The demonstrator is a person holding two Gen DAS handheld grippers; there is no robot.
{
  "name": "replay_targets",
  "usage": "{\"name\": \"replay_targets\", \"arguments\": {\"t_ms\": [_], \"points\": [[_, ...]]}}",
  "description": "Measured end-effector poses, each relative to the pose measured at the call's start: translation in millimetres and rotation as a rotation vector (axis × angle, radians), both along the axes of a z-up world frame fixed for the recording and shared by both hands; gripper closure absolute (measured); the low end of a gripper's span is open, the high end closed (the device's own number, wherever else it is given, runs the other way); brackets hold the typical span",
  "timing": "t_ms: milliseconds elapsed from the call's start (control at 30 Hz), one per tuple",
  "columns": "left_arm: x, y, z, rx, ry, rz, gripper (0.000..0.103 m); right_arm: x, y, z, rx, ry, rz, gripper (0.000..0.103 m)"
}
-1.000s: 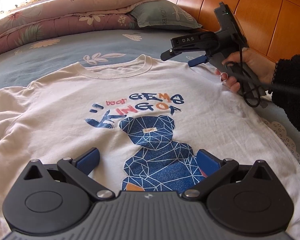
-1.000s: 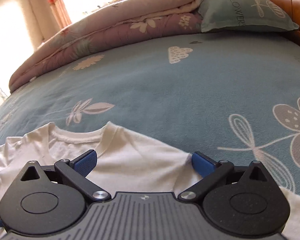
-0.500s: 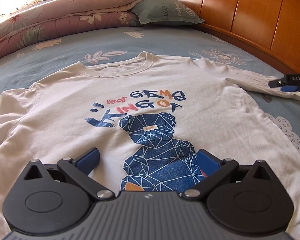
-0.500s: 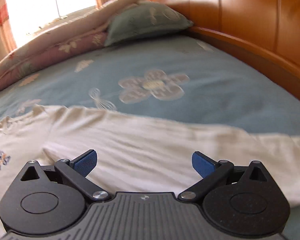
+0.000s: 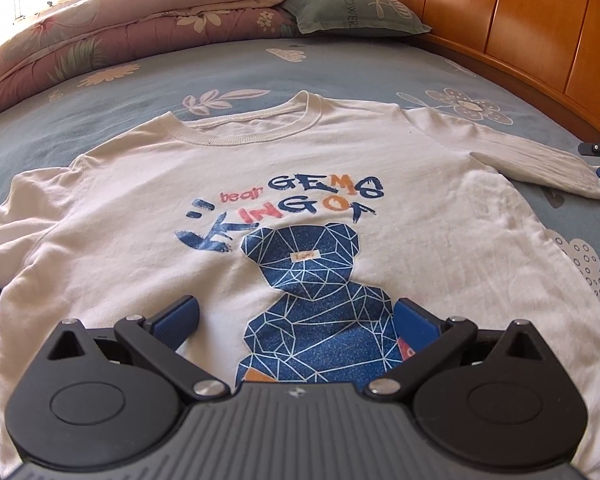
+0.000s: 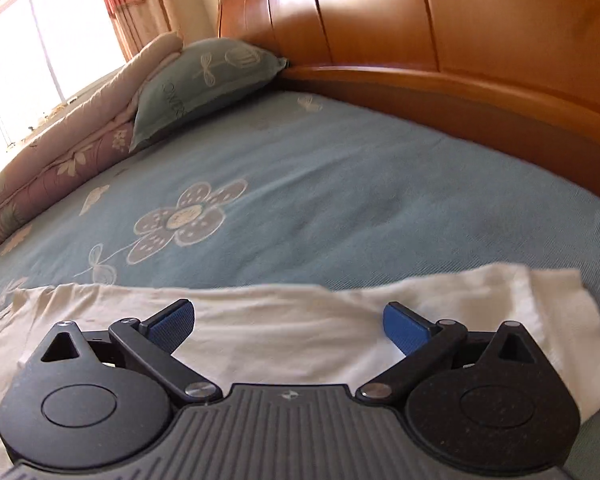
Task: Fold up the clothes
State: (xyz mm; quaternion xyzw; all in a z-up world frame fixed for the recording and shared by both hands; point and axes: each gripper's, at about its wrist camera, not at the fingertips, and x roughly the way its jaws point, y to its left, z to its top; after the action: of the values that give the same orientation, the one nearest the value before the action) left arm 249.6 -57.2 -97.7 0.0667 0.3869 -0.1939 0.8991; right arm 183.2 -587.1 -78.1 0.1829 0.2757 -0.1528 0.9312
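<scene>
Right wrist — sleeve (image 6: 284, 328) between spread right claw (image 6: 289, 322) pads, perhaps just below.

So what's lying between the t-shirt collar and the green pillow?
Only bare blue bedsheet between the collar and the pillow; the left wrist view shows it.

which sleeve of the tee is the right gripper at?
The stretched-out sleeve on the headboard side: the open right gripper is over it. The other sleeve, on the T-shirt's far side, lies bunched with no gripper near.
</scene>
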Motion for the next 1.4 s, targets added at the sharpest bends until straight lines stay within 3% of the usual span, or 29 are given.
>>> {"name": "replay_targets", "arguments": {"t_ms": [33, 167, 333, 500, 633, 733, 800, 1067, 1200, 1400], "points": [[0, 0, 0, 0.001, 0.003, 0.001, 0.001, -1, -9, 0, -0.026, 0.017, -0.043, 0.000], [1, -1, 0, 0.005, 0.003, 0.001, 0.001, -16, -26, 15, 0.034, -0.005, -0.120, 0.000], [-1, 0, 0, -0.002, -0.009, 0.005, 0.001, -37, 15, 28, 0.050, -0.037, 0.040, 0.000], [-3, 2, -1, -0.001, -0.027, -0.018, 0.001, -54, 29, 0, 0.043, 0.053, 0.022, 0.000], [0, 2, 4, 0.013, 0.018, -0.030, 0.001, -66, 59, 21, -0.063, 0.107, -0.027, 0.000], [-4, 4, 16, -0.009, 0.066, -0.001, 0.001, -67, 105, 38, -0.161, 0.104, 0.114, 0.000], [-16, 10, 27, -0.044, 0.052, 0.000, 0.001, -63, 142, 48, -0.192, 0.096, 0.234, 0.000], [-73, 45, 57, -0.064, -0.015, 0.059, 0.001, -45, 293, 50, -0.207, 0.078, 0.635, 0.000], [-87, 55, 49, -0.077, -0.004, 0.076, 0.001, -36, 343, 28, -0.253, 0.160, 0.689, 0.000], [-105, 56, 24, -0.094, 0.056, 0.047, 0.001, -35, 346, -1, -0.195, 0.224, 0.652, 0.000]]}}
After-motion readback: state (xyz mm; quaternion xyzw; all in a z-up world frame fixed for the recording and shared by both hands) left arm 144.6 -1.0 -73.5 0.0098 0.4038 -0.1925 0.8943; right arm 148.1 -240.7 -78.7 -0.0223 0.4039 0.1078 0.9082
